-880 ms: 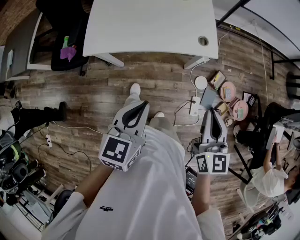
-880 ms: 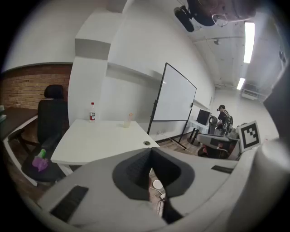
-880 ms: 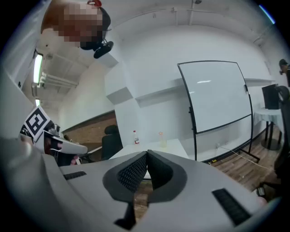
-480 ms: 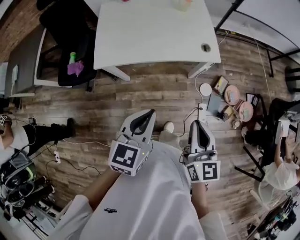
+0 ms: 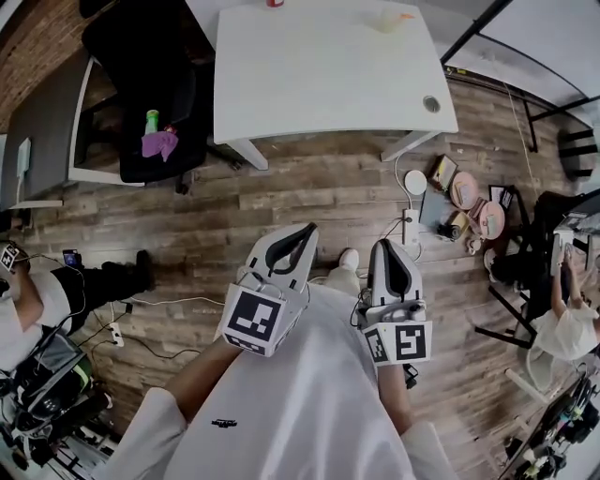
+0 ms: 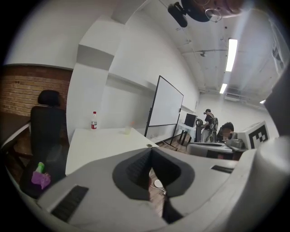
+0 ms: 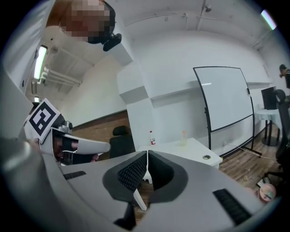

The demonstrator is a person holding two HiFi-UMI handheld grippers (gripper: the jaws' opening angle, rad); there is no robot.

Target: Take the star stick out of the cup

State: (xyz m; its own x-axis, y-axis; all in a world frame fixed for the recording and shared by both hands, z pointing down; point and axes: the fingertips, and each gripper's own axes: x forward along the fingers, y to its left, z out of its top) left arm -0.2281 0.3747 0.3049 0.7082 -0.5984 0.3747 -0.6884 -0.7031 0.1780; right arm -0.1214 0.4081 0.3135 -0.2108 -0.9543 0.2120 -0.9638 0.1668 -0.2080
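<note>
- Right hand-held gripper (image 5: pixel 384 246) and left hand-held gripper (image 5: pixel 307 231): jaws closed, empty, both short of the white rectangular tabletop (image 5: pixel 328 84).
- Small clear plastic cup (image 5: pixel 387 21): tabletop's far edge, well apart, straight ahead of the nearer right one.
- Orange star stick (image 7: pixel 184 132): upright in the cup.

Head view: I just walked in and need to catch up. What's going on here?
A person stands on the wood floor, short of the white table, holding a claw in each hand. The left claw and right claw are both shut and empty. The cup with the star stick stands at the table's far edge, a bottle further along it. Neither claw is near it.
</note>
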